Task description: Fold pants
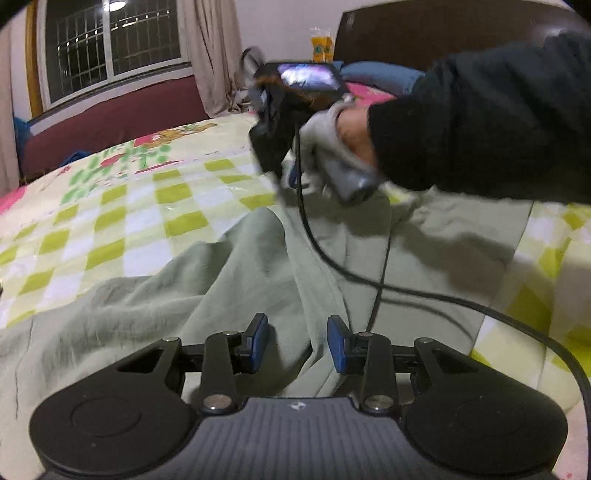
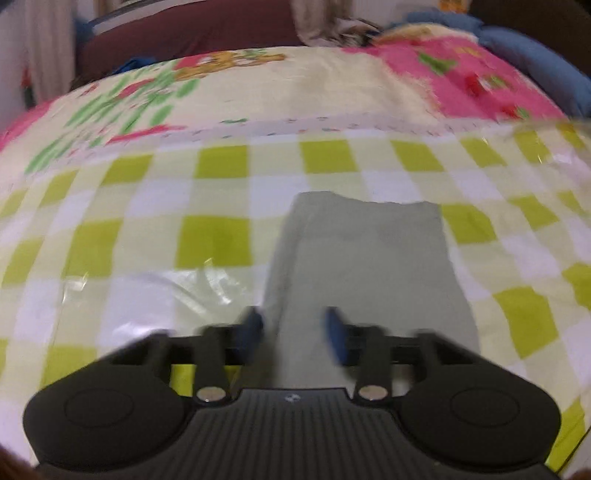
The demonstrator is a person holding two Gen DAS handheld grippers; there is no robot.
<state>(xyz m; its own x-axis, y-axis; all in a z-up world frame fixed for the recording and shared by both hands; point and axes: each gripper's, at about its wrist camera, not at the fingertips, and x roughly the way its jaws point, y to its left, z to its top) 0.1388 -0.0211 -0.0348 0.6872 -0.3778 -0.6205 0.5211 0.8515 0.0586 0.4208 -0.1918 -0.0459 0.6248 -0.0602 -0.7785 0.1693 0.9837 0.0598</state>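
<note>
Pale green pants (image 1: 229, 280) lie rumpled on the checked bedsheet (image 1: 110, 221). My left gripper (image 1: 297, 341) is open just above the pants, with a fold of cloth between its blue pads and nothing pinched. In the left wrist view the other hand-held gripper unit (image 1: 295, 122) is raised over the far part of the pants, blurred. In the right wrist view a pant leg (image 2: 369, 266) runs away from me to its hem end. My right gripper (image 2: 293, 334) is open over the near part of that leg, blurred by motion.
A black cable (image 1: 406, 291) trails across the pants to the right. The person's dark sleeve (image 1: 498, 122) reaches in from the right. A dark headboard (image 1: 424, 33), blue pillows (image 2: 535, 59) and a maroon bench (image 1: 110, 122) under a window border the bed.
</note>
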